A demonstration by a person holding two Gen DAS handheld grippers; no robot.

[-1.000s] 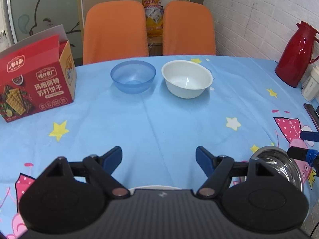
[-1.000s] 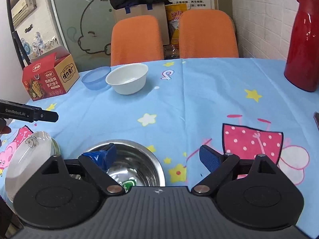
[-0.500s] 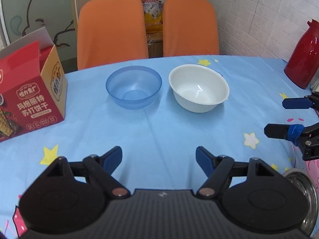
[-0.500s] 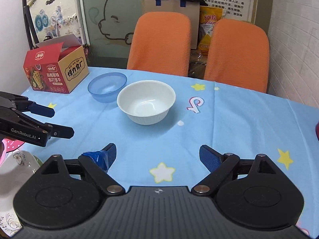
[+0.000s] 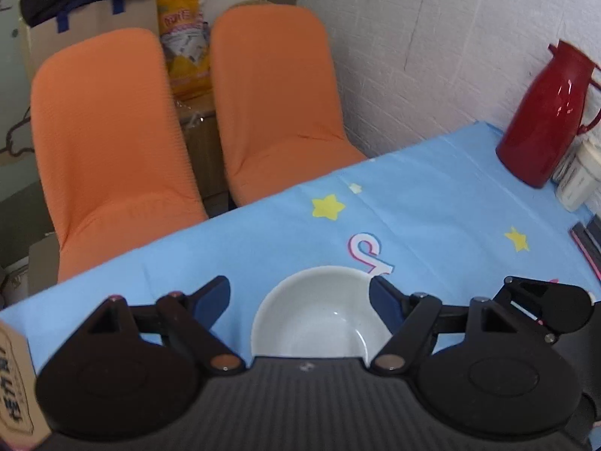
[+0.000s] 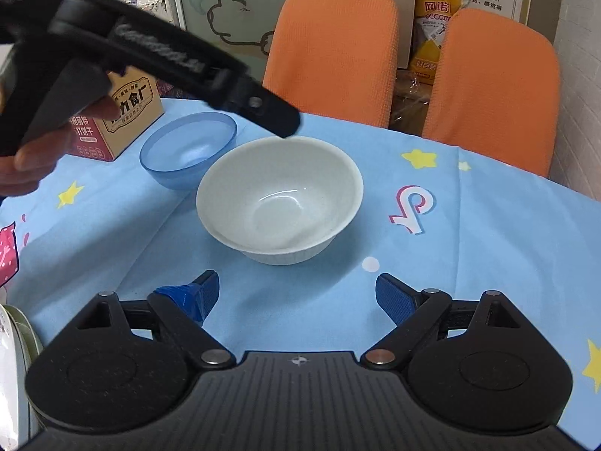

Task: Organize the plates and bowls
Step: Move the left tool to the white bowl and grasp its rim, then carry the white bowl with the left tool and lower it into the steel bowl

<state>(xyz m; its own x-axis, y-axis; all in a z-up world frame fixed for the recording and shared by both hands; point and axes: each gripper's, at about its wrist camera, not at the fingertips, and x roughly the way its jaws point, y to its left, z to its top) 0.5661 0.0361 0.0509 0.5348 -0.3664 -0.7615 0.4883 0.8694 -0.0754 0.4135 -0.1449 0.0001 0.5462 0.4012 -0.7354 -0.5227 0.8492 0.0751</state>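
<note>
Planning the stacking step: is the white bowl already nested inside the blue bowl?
No, the white bowl stands on the tablecloth beside the blue bowl, not inside it.

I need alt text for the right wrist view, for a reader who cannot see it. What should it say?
A white bowl sits empty on a blue star-print tablecloth, just ahead of the open right hand-held gripper. The left hand-held gripper reaches in above it from the upper left. Behind stand a blue bowl, a cracker box and two orange chairs.
</note>
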